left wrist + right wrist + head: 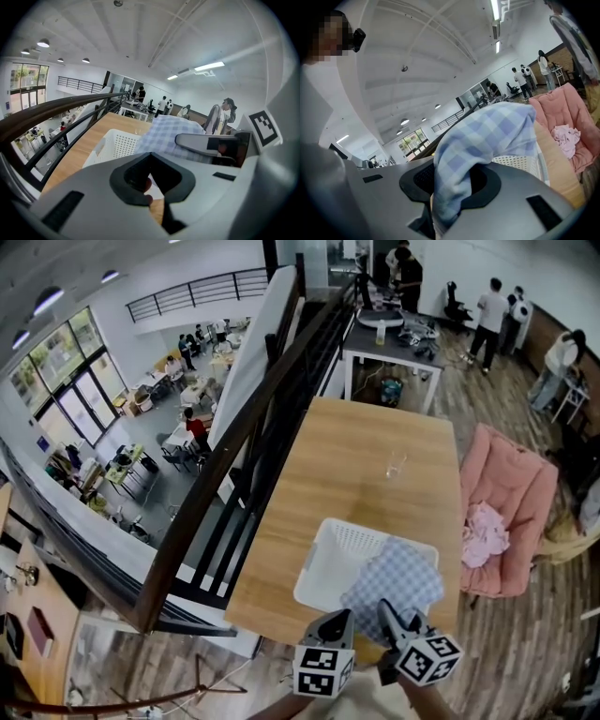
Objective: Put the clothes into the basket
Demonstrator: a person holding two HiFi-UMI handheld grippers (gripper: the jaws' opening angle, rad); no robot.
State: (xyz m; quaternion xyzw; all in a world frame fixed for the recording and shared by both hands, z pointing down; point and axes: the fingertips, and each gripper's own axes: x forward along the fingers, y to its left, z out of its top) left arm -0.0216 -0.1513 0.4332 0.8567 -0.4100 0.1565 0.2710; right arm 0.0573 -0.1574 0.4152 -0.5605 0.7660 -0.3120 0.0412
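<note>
A white perforated basket (328, 559) stands at the near end of the wooden table (356, 456). A blue checked cloth (398, 579) lies draped over the basket's right half and rim. My right gripper (392, 615) is shut on that cloth (487, 140), which runs out from between its jaws towards the basket (520, 161). Just left of it, my left gripper (339, 622) hovers at the basket's near edge; its own body hides its jaws. From the left gripper view I see the basket (115, 145), the cloth (161, 136) and the right gripper's finger (201, 140) pressed on it.
A drinking glass (396, 463) stands mid-table beyond the basket. A pink padded chair (511, 502) holding pink clothes (483, 532) sits right of the table. A dark railing (253, 427) runs along the table's left side. Several people stand at the far desks.
</note>
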